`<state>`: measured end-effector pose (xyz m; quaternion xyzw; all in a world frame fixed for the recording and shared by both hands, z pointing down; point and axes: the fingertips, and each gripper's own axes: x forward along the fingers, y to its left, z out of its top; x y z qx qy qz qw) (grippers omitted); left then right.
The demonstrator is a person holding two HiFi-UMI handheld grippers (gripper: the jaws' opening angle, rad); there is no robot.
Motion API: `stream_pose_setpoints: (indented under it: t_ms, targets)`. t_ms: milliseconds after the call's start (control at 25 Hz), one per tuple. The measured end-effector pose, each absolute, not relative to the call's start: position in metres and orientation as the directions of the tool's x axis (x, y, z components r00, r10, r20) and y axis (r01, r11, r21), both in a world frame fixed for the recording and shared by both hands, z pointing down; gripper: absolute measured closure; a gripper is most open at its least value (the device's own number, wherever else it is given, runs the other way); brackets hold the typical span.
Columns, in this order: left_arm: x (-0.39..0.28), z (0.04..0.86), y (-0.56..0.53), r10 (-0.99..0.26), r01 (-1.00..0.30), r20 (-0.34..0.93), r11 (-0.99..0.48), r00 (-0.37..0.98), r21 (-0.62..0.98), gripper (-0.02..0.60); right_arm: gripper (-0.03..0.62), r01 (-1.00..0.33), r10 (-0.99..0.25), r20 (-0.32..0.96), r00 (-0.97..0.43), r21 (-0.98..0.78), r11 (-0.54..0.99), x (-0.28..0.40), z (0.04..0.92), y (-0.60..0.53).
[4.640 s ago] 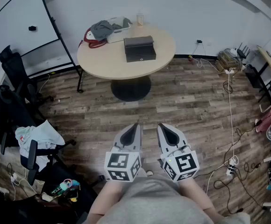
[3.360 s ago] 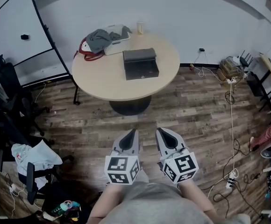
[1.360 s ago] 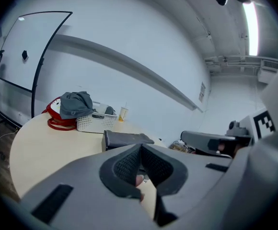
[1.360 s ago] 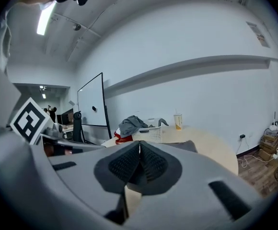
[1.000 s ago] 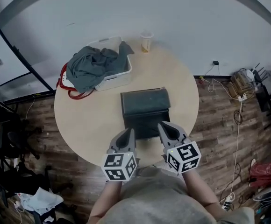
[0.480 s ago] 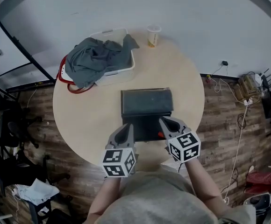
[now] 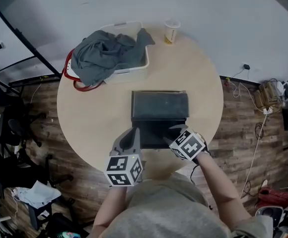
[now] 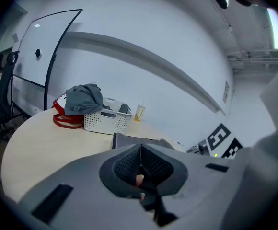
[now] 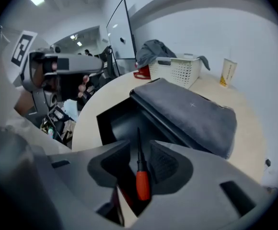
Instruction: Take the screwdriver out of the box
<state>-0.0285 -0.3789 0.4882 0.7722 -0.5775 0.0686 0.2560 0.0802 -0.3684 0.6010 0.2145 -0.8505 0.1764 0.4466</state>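
Right gripper view shows the right gripper point(image 9: 139, 146) with its jaws apart, and the screwdriver point(image 9: 143, 183) lying right between them, red handle nearest, thin tip pointing away. The pads do not look like they touch it yet. It lies in the open black box point(image 9: 111, 121).

A moment ago this gripper pointed straight ahead over the box. Now it has tipped down into it, so the squeeze likely comes next.

The left gripper point(image 8: 140, 150) waits just beside the box, pressed closed with nothing in it.

The head view shows both grippers at the near edge of the box point(image 7: 159, 108), but the right gripper point(image 7: 176, 131) hides the screwdriver there. Farther off sit a white basket point(image 7: 134, 67) and a cup point(image 7: 172, 31).
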Motion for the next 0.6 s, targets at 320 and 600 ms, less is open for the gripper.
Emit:
stream_pose_setpoints:
  t_ms: [320, 600]
  targets:
    - [-0.037, 0.488, -0.382, -0.868, -0.934, 0.402, -0.165, 0.290, 0.318, 0.578, 0.488, -0.336, 0.008, 0.952, -0.305, -0.116, 0.935, 0.072, 0.641, -0.353]
    - [-0.041, 0.488, -0.385, -0.875, -0.936, 0.399, -0.147, 0.274, 0.320, 0.578, 0.490, -0.278, 0.037, 0.993, -0.111, -0.067, 0.958, 0.082, 0.665, -0.350]
